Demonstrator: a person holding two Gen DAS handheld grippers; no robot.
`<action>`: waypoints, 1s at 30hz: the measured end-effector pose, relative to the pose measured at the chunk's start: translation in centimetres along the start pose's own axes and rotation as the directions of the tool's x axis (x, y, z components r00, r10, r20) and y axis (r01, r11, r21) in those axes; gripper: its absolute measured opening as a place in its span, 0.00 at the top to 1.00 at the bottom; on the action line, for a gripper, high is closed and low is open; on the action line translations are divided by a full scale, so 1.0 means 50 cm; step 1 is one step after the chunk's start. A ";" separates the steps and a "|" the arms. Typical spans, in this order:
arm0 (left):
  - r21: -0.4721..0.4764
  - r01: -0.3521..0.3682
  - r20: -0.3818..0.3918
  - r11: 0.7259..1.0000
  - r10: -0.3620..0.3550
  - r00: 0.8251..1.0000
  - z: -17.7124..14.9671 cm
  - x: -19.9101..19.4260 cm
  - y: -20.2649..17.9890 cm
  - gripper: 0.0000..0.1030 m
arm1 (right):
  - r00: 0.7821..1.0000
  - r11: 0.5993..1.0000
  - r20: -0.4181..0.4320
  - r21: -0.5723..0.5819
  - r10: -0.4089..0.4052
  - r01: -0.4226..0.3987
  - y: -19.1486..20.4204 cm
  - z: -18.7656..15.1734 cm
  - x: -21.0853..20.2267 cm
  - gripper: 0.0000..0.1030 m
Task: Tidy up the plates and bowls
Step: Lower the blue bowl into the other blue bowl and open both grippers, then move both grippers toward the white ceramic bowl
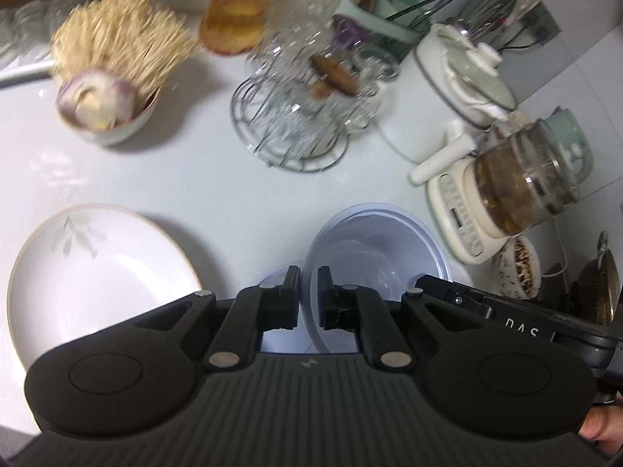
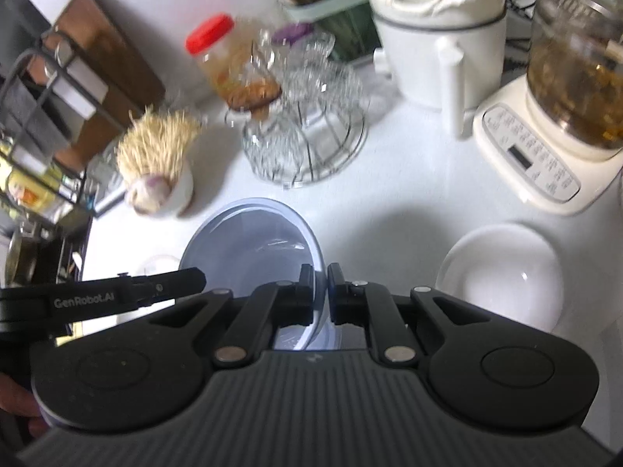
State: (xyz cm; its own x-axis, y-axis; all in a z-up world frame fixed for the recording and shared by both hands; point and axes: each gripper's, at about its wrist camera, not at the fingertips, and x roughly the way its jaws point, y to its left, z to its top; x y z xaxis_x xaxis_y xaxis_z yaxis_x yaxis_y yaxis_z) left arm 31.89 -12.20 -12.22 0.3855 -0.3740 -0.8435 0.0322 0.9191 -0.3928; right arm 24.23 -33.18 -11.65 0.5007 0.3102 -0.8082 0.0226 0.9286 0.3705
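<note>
A pale blue plastic bowl (image 1: 381, 249) is held above the white counter by both grippers. My left gripper (image 1: 309, 292) is shut on its left rim. My right gripper (image 2: 320, 292) is shut on the bowl's (image 2: 249, 241) right rim. A second blue piece (image 1: 278, 342) shows under the bowl in the left wrist view. A white plate with a leaf print (image 1: 89, 272) lies to the left. A white bowl (image 2: 506, 268) sits to the right of my right gripper.
At the back stand a wire rack of glass cups (image 1: 303, 116), a small bowl with garlic and toothpicks (image 1: 109, 109), a red-lidded jar (image 1: 233, 15), a white pot (image 1: 459, 85), a glass kettle on a cream base (image 2: 553, 132) and a utensil holder (image 1: 381, 4).
</note>
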 end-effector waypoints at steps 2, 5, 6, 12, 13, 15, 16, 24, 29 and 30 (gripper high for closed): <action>-0.017 -0.009 -0.006 1.000 0.009 1.000 -0.009 0.006 0.011 0.92 | 1.000 1.000 -0.024 -0.010 0.001 -0.001 0.002 -0.007 0.013 0.89; -0.025 -0.026 -0.017 0.999 0.026 1.000 -0.027 0.016 0.028 0.92 | 0.999 1.000 -0.047 -0.024 0.001 -0.003 0.006 -0.017 0.032 0.89; -0.029 -0.030 -0.023 0.999 0.030 0.999 -0.033 0.019 0.033 0.92 | 0.999 1.000 -0.054 -0.030 -0.001 -0.001 0.010 -0.021 0.037 0.89; -0.056 -0.057 -0.042 0.997 0.055 0.998 -0.056 0.031 0.062 0.92 | 0.996 0.999 -0.084 -0.053 0.001 -0.005 0.021 -0.044 0.062 0.89; -0.061 -0.056 -0.045 0.997 0.054 0.998 -0.058 0.035 0.065 0.92 | 0.996 0.999 -0.091 -0.051 -0.002 -0.003 0.020 -0.047 0.067 0.89; -0.061 -0.058 -0.050 0.996 0.055 0.997 -0.062 0.041 0.069 0.92 | 0.995 0.999 -0.099 -0.040 -0.006 0.003 0.018 -0.051 0.074 0.89; -0.059 -0.057 -0.054 0.997 0.054 0.997 -0.063 0.045 0.071 0.92 | 0.995 0.999 -0.096 -0.038 -0.009 0.005 0.017 -0.052 0.075 0.89; -0.088 -0.070 -0.077 0.994 0.063 0.995 -0.060 0.047 0.075 0.73 | 0.997 1.000 -0.082 -0.007 -0.010 0.010 0.004 -0.044 0.075 0.83; -0.063 -0.076 -0.038 0.995 0.074 0.997 -0.055 0.015 0.067 0.60 | 0.999 1.000 -0.049 0.001 -0.007 0.007 0.004 -0.040 0.060 0.40; -0.058 -0.074 -0.033 0.996 0.072 0.997 -0.054 0.009 0.065 0.60 | 0.999 1.000 -0.044 -0.005 -0.004 0.004 0.007 -0.039 0.056 0.40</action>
State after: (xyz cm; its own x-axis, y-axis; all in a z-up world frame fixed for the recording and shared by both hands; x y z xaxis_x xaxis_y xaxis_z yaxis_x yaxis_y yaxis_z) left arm 29.69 -9.73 -14.86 0.3560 -0.3104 -0.8814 -0.0503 0.9355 -0.3497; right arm 23.95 -31.62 -14.68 0.4618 0.3150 -0.8292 0.0204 0.9308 0.3649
